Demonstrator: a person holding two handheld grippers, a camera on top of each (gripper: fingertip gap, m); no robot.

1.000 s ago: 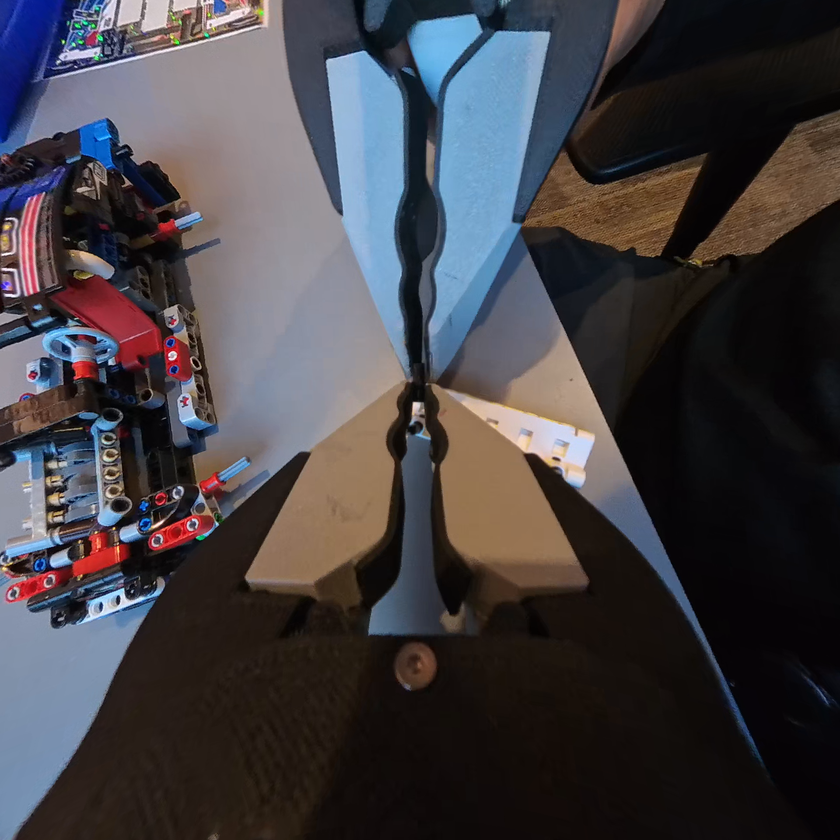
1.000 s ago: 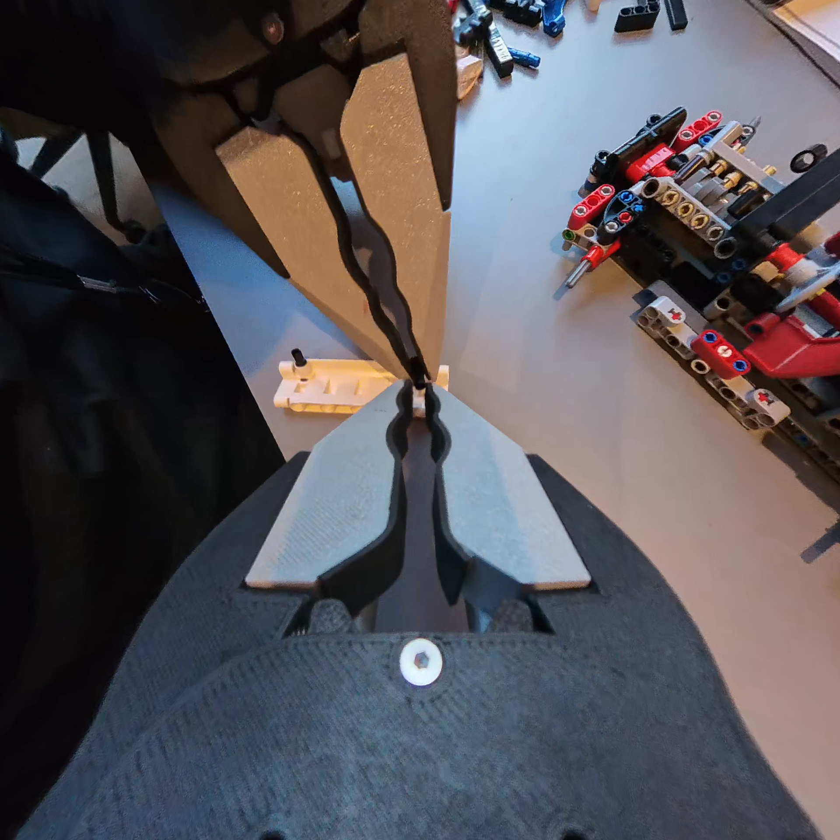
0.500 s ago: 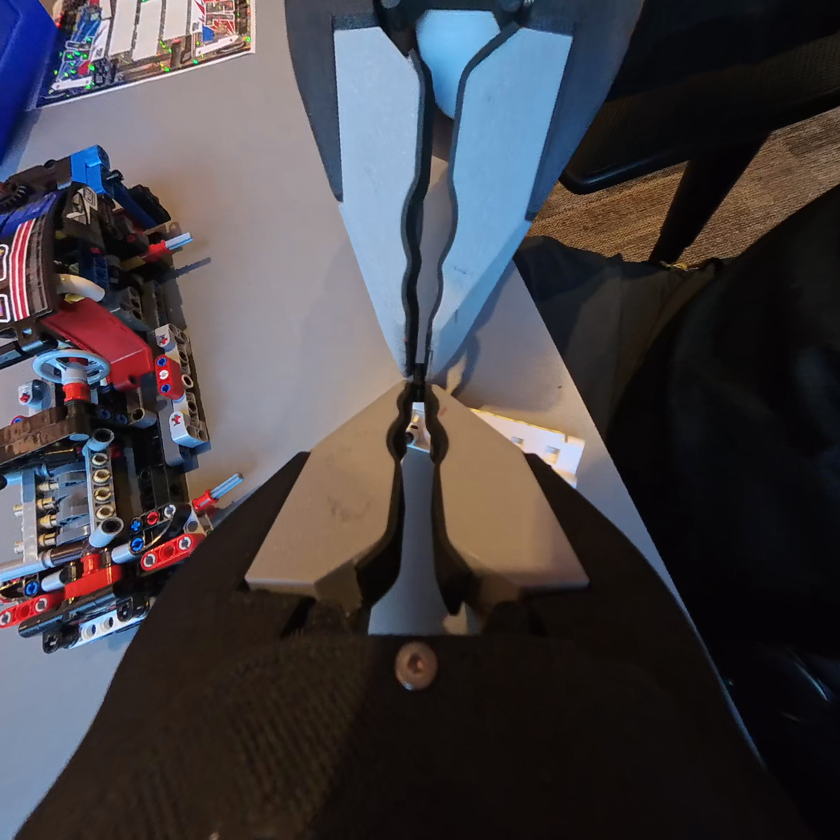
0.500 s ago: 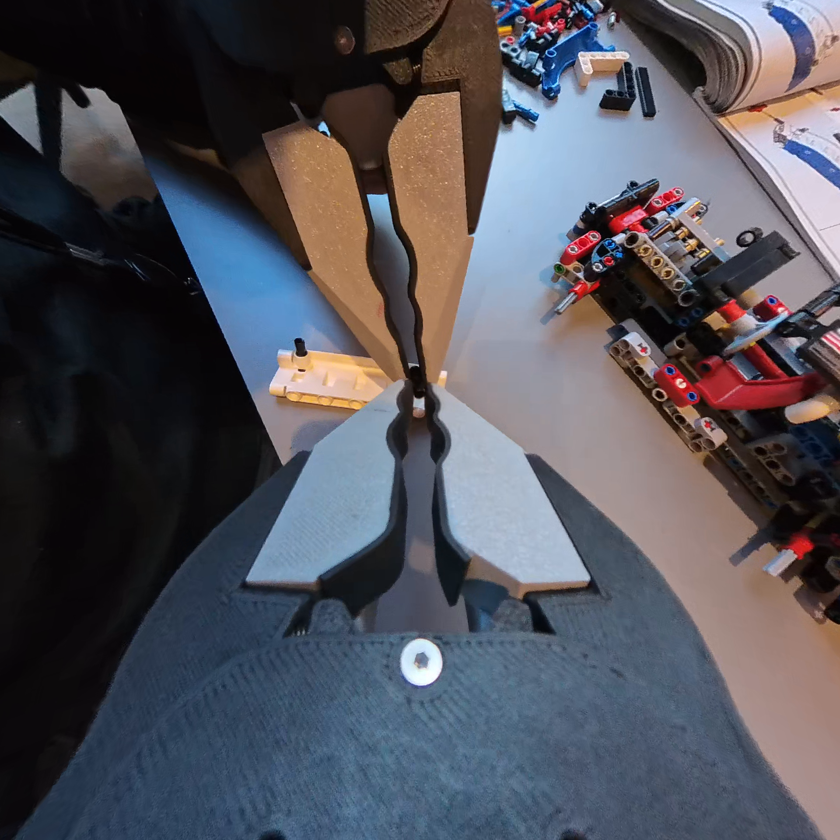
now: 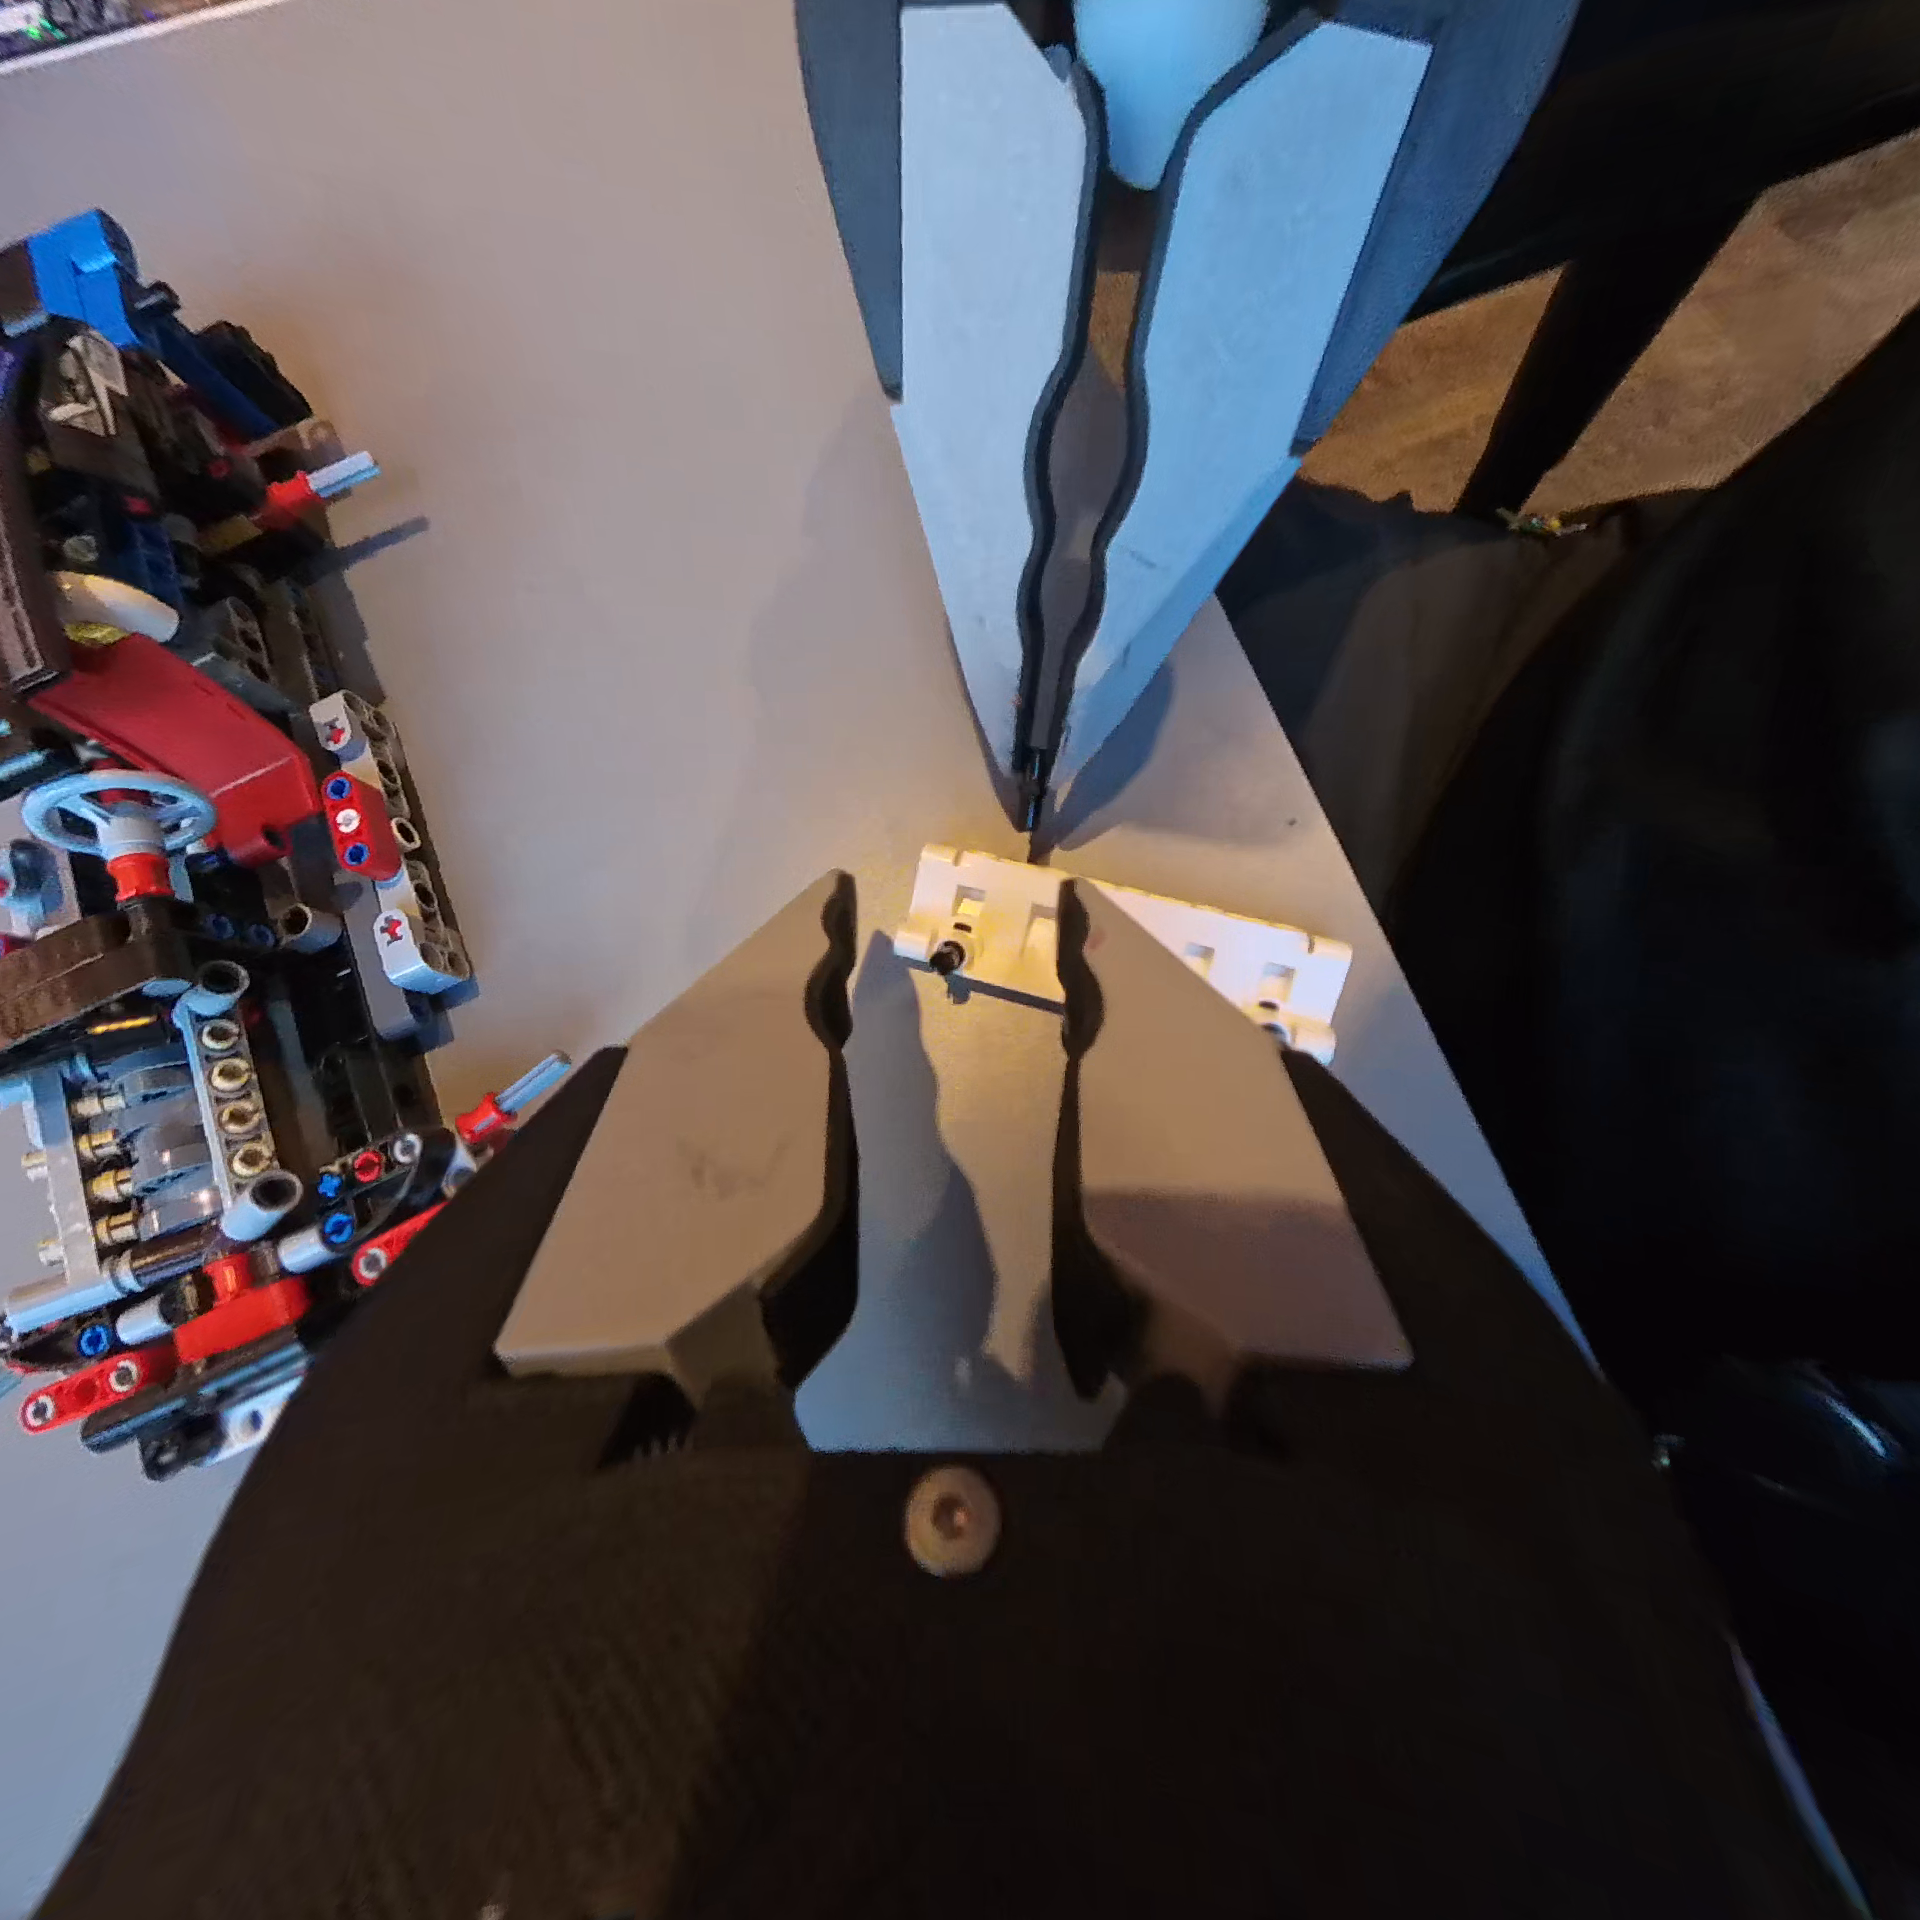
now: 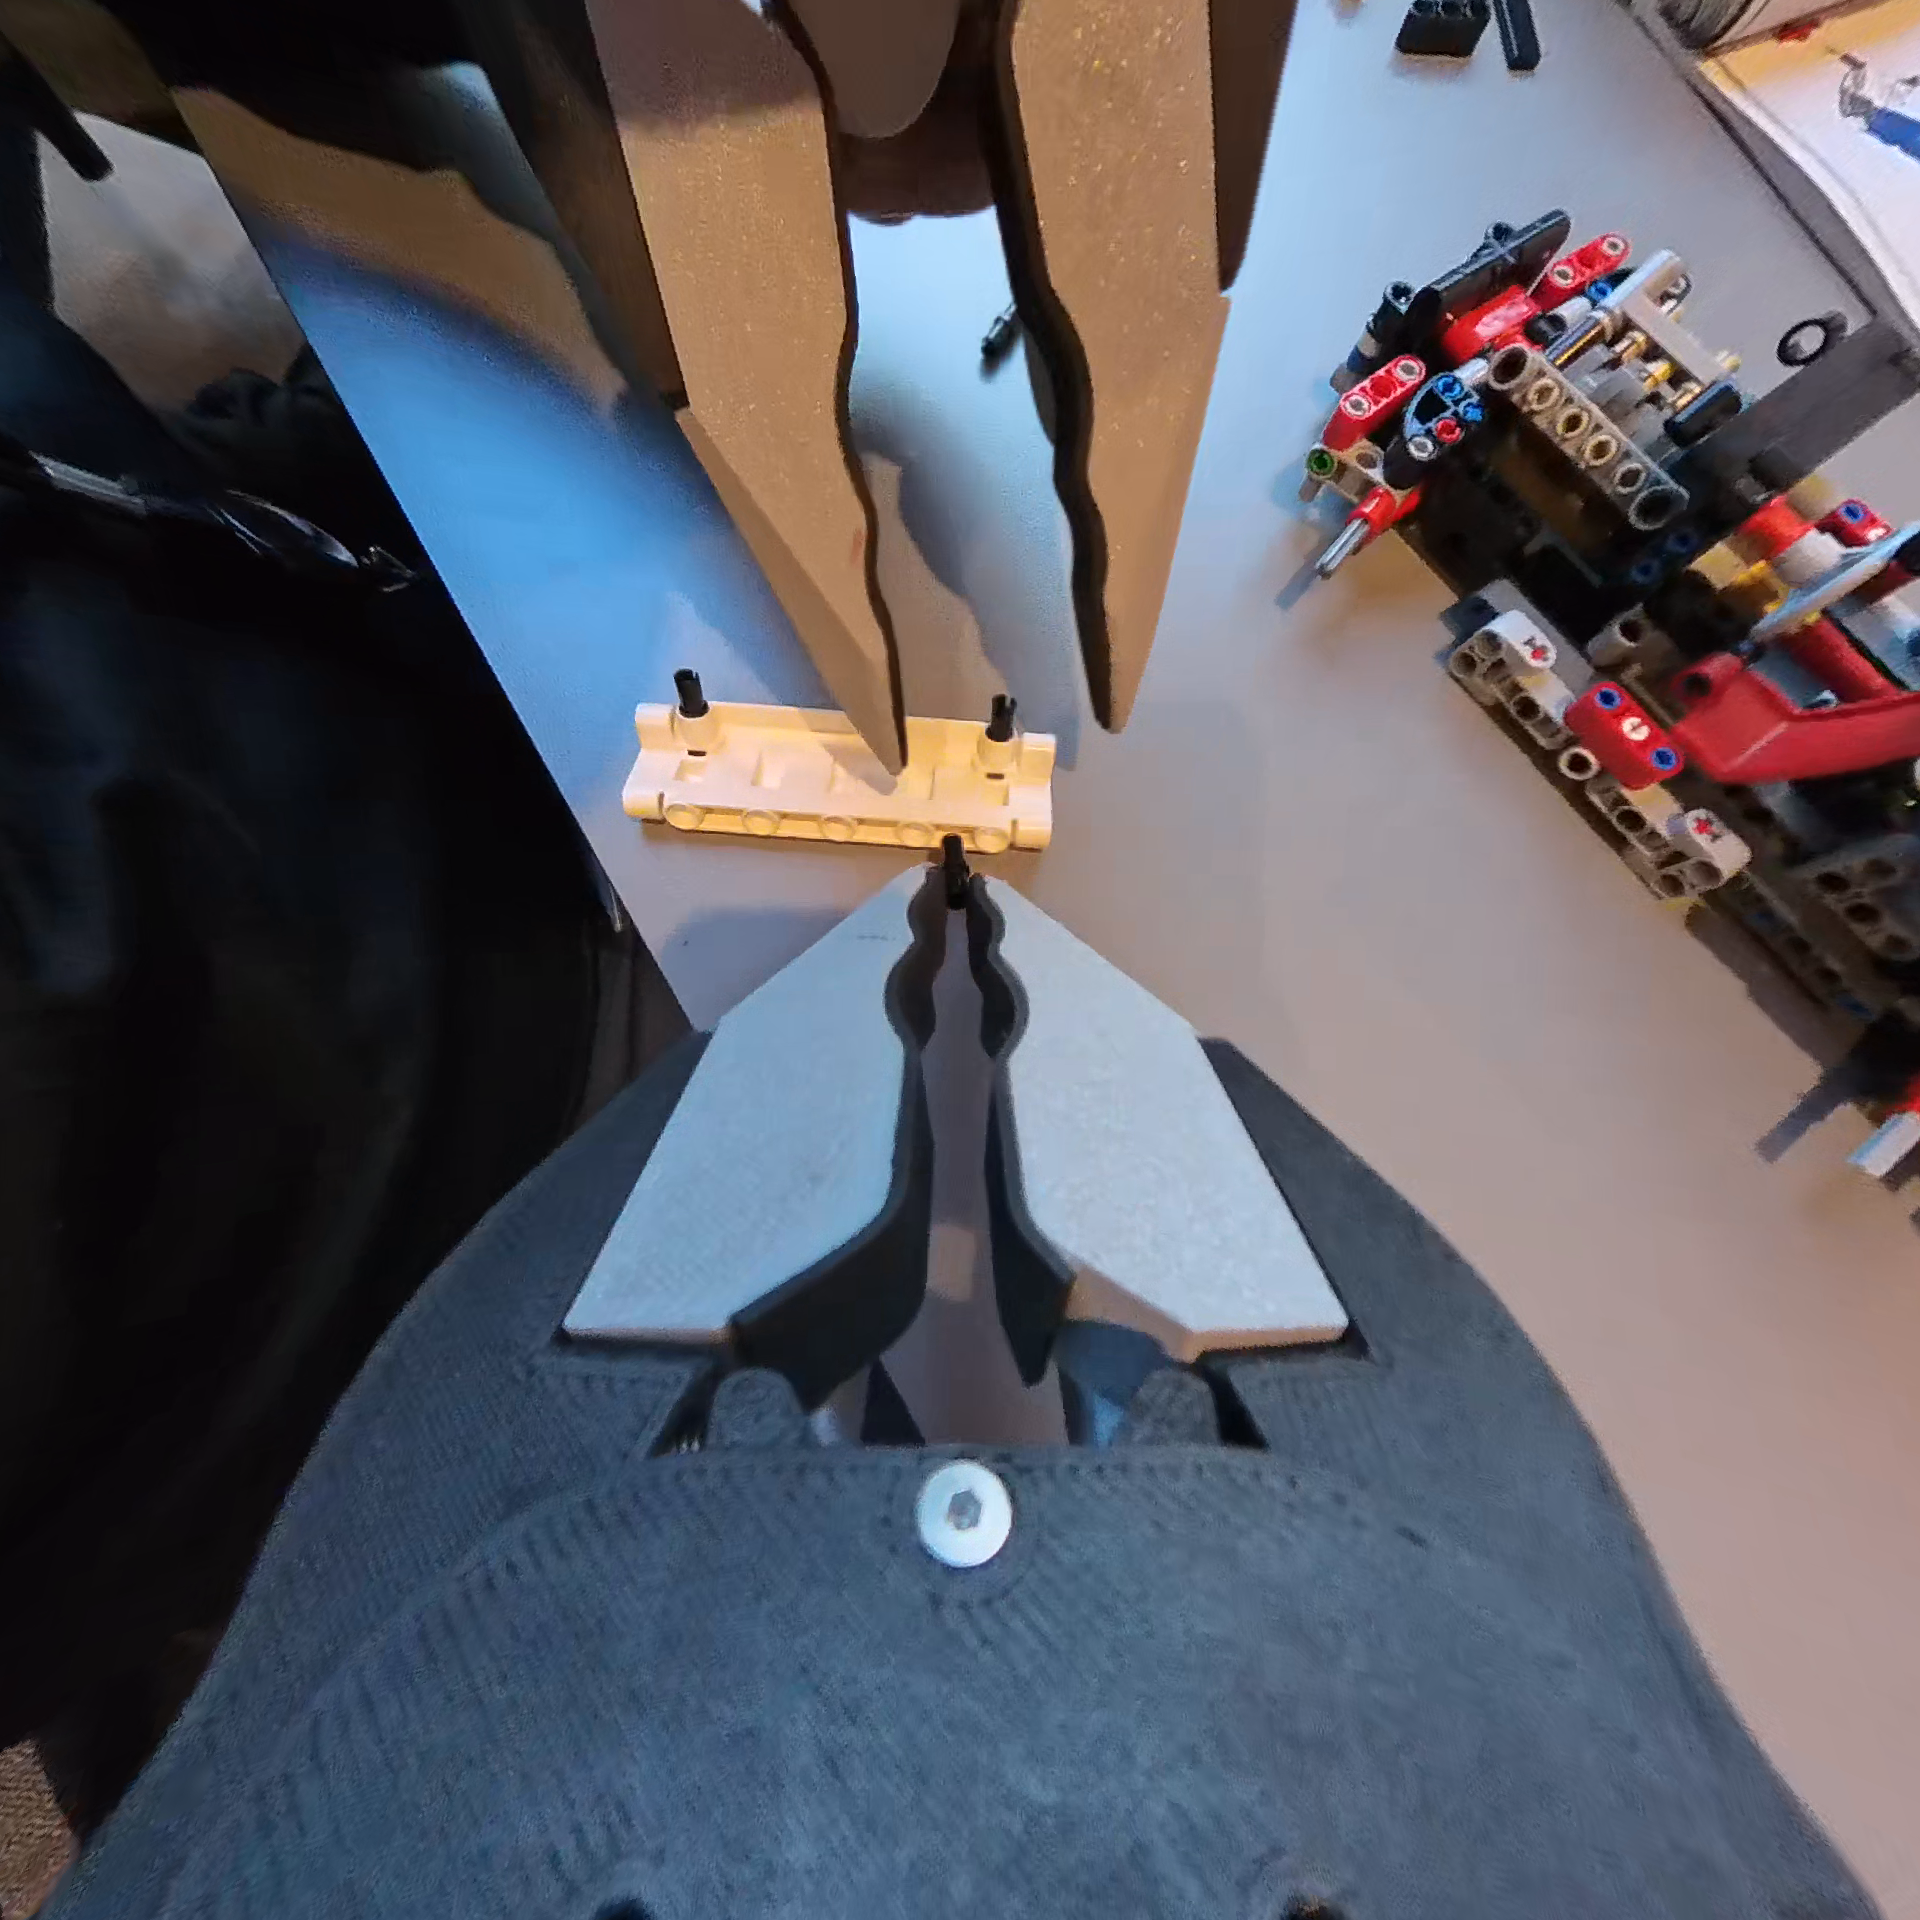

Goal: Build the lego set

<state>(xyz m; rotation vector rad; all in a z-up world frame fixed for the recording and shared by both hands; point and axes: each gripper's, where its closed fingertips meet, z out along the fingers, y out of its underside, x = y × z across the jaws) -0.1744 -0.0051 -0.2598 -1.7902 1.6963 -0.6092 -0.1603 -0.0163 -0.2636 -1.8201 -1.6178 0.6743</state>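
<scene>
A white panel (image 6: 831, 795) lies flat near the table's edge, with two black pins (image 6: 686, 694) standing in its far side. It also shows in the left wrist view (image 5: 1195, 940). My left gripper (image 5: 956, 894) is open and empty, its fingertips either side of the panel's end. In the right wrist view the left gripper (image 6: 997, 743) comes from above, with one tip on the panel. My right gripper (image 6: 951, 883) is shut on a small black pin (image 6: 951, 868) right at the panel's near edge. It also shows in the left wrist view (image 5: 1034, 821).
The part-built lego vehicle (image 5: 208, 883) stands on the table (image 5: 623, 520), left of my left gripper; it also shows in the right wrist view (image 6: 1662, 582). A loose black pin (image 6: 997, 332), the instruction booklet (image 6: 1849, 114) and a person's dark clothing (image 6: 208, 935) at the table edge are in view.
My left gripper has opened and let go of the white panel, which now lies flat on the table. My right gripper stays shut on the black pin at the panel's edge.
</scene>
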